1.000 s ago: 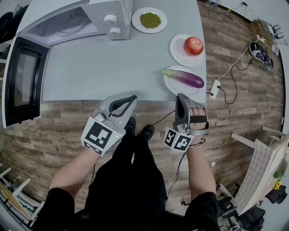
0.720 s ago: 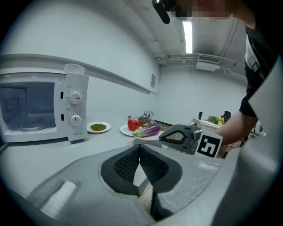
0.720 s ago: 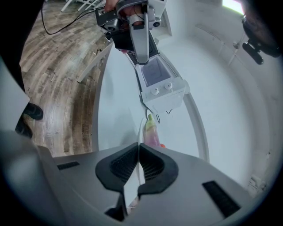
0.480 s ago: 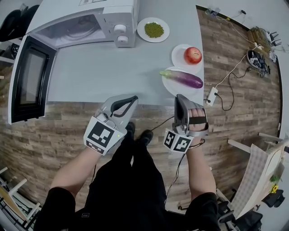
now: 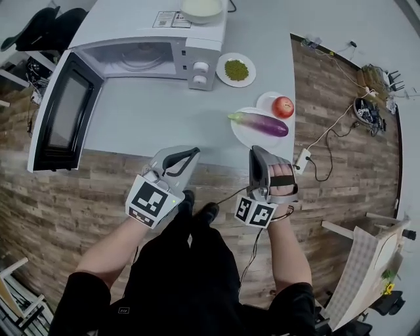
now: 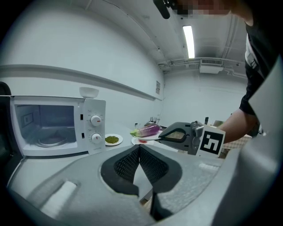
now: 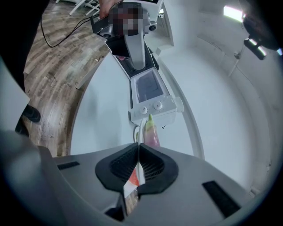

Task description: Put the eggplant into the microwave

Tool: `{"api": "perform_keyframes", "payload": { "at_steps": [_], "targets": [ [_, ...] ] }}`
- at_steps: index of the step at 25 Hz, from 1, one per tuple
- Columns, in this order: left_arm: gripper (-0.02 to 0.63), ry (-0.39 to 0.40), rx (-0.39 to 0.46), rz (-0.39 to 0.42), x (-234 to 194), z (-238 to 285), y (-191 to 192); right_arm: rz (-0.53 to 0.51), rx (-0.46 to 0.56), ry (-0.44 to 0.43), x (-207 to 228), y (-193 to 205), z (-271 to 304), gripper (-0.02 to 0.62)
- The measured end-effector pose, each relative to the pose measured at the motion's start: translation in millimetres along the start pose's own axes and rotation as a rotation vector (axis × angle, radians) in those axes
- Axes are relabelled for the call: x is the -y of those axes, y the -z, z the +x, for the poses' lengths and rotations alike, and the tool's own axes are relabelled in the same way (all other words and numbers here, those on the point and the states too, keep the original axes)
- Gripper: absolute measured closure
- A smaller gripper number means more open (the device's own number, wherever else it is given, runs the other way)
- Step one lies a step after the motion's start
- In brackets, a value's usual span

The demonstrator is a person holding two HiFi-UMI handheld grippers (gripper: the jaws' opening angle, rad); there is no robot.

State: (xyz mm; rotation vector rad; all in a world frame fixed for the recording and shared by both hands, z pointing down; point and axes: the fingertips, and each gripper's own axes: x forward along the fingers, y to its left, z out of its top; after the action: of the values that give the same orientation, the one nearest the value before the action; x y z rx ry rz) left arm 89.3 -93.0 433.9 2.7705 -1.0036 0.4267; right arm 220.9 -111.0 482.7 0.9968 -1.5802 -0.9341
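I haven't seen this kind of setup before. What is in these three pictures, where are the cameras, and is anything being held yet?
There is no robot here. A person holds a two-jaw tool in each hand: the left hand-held gripper and the right hand-held gripper. The head view comes from a camera on the person's head, looking steeply down. The other two come from cameras riding on each gripper, looking along its jaws.

On the white table stands a microwave with its door open and a bowl on top. Beside it are a plate of small green bits, an apple on a plate, and the eggplant on its own plate.

Both pairs of jaws are closed and empty, near the table's front edge.
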Motion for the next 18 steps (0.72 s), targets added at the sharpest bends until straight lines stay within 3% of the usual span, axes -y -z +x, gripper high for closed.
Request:
{"api": "perform_keyframes", "payload": {
  "at_steps": [8, 18],
  "targets": [
    [0.597, -0.065, 0.008, 0.0, -13.6, -31.3, -11.4, -0.015, 0.082, -0.006, 16.9, -43.4, -1.2, 0.572],
    [0.597, -0.274, 0.053, -0.075, -39.3, -76.7, -18.7, -0.071, 0.248, -0.03, 21.4, -97.5, 7.6, 0.572]
  ]
}}
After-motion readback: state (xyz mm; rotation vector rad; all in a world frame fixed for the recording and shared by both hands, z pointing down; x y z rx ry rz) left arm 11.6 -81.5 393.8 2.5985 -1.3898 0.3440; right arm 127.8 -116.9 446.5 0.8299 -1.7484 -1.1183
